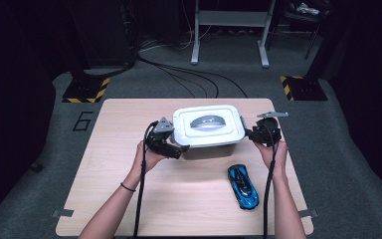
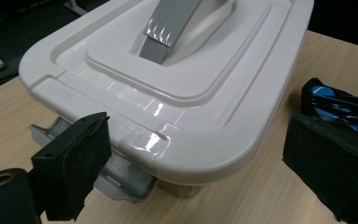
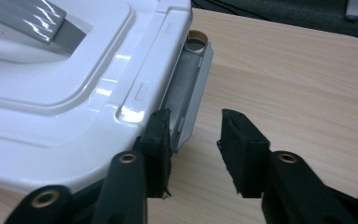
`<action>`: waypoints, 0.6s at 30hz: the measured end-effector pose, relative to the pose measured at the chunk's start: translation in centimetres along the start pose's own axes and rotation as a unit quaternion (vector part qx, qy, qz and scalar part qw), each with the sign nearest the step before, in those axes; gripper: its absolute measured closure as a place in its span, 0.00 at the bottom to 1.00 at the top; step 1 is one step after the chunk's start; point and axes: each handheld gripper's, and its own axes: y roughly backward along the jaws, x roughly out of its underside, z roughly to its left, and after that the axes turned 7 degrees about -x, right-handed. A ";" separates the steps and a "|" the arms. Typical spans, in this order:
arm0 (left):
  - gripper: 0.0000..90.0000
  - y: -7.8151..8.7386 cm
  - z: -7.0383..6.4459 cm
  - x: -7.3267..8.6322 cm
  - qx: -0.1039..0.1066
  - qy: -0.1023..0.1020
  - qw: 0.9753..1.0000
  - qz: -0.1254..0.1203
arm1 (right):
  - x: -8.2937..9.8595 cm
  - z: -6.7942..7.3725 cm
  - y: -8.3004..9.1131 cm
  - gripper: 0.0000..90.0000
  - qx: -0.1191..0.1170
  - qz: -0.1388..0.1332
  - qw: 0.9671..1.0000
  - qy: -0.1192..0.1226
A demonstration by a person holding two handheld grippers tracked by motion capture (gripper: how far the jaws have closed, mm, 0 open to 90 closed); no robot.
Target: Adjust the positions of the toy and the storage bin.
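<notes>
So the left tongs are spread wide, one black pad down by the grey latch on the box's end, the other pad way out on the other side with a corner of the white lid sitting in the gap between them. Nothing pinched there as far as I can see. In the high view the left tongs sit right at the box's left end, held in the left hand.

The right tongs are parted a moderate amount, not clamped on anything. One pad is touching or just beside the lid's edge and the grey latch on that end, the other pad hangs over bare tabletop. From above, the right tongs are right up against the box's right end, with the right hand behind them.

The box itself is a white lidded storage bin with a grey handle in the middle of the lid, sitting toward the far edge of the tabletop, roughly centred. Lid's on.

There's also a little blue toy car nearer the front right corner, apart from the box. It peeks into the left gripper view too, behind one pad.
</notes>
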 end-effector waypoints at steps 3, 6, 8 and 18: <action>0.12 -0.2 -0.2 0.2 -0.007 0.006 1.000 -0.001 | -0.4 -0.1 -0.6 0.78 -0.001 0.004 1.000 -0.003; 0.15 -0.3 0.1 0.4 -0.012 0.002 1.000 0.002 | -0.5 0.0 -1.0 0.82 -0.001 0.009 1.000 -0.005; 0.16 -0.3 0.3 0.5 -0.011 0.006 1.000 0.001 | -0.4 -0.1 -1.2 0.86 -0.006 0.008 1.000 -0.011; 0.17 -0.9 1.1 0.8 -0.012 0.021 1.000 0.001 | 0.0 0.5 -0.9 0.89 -0.002 0.011 1.000 -0.023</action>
